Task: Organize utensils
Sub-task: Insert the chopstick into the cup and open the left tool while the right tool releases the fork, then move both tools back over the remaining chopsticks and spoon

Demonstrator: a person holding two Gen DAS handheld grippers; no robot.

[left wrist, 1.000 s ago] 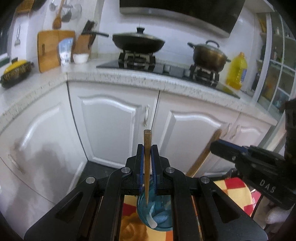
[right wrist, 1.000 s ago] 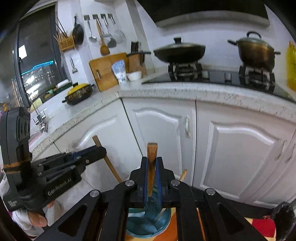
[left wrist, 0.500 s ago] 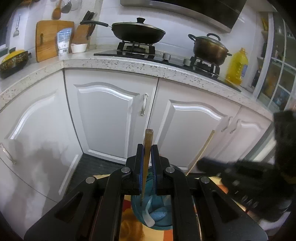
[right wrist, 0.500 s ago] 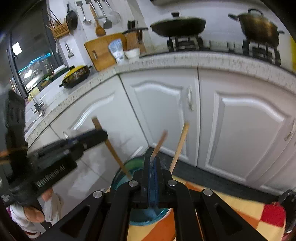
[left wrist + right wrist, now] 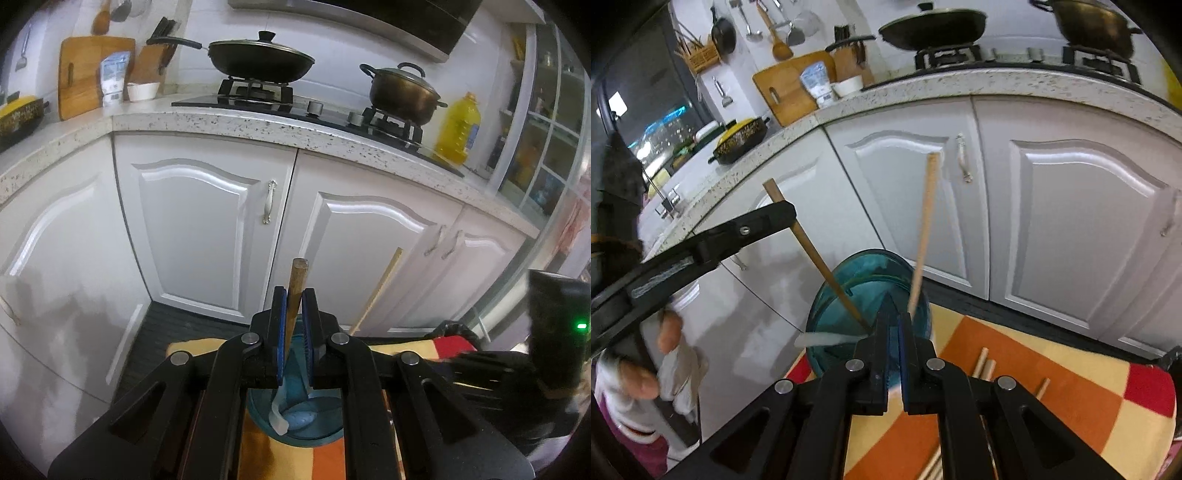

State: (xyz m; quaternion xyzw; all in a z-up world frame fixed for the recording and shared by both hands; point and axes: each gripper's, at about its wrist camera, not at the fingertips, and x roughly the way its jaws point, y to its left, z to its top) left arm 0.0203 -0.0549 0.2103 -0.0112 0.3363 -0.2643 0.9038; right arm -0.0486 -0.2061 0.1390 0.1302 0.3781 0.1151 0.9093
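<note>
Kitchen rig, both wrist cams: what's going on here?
A person with a handheld gripper in each hand is sorting wooden utensils into a blue glass jar on a checkered cloth. The left gripper is shut on a dark wooden handle whose lower end sits in the jar. The right gripper is shut and empty, just over the jar's near rim. A paler stick already leans in the jar. More wooden sticks lie on the cloth.

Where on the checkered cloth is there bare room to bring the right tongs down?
Bare: the orange and yellow squares between the blue glass holder and the red corner square. Crowded: the wooden sticks lying just right of the right tongs, and the holder's mouth, where the left tongs grip a wooden handle.
</note>
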